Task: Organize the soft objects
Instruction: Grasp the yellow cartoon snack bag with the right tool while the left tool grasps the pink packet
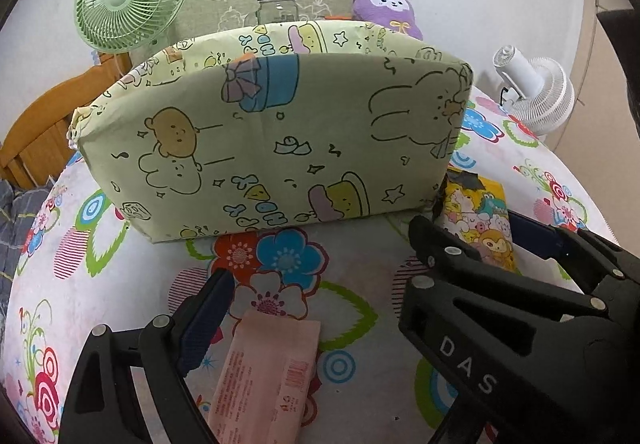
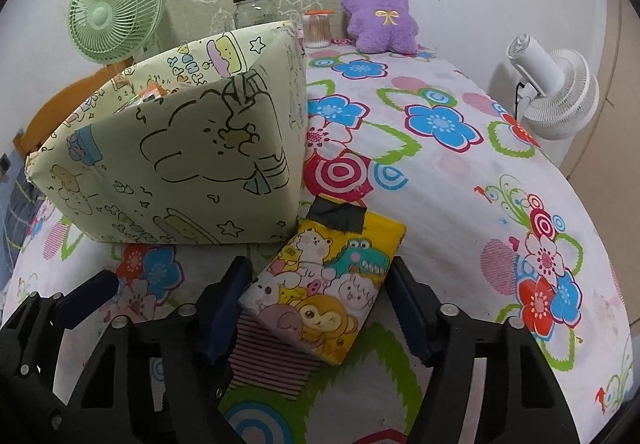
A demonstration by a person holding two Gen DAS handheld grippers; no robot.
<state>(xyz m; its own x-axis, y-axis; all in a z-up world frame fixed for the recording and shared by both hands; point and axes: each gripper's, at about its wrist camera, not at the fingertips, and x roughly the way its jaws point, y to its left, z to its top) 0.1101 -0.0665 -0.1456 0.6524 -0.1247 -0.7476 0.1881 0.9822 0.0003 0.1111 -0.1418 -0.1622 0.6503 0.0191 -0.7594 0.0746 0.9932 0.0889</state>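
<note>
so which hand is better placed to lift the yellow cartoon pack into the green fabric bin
Right: the right gripper already brackets the yellow cartoon pack. The left gripper is over a pink packet.

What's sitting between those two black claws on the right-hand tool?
In the right wrist view, a yellow cartoon-animal pack lies on the flowered sheet between the right gripper's fingers. The left finger touches it; whether the right one does is unclear.

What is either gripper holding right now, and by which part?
The right gripper has the yellow cartoon tissue pack between its jaws, across its long sides; firm contact cannot be told. The left gripper holds nothing.
</note>
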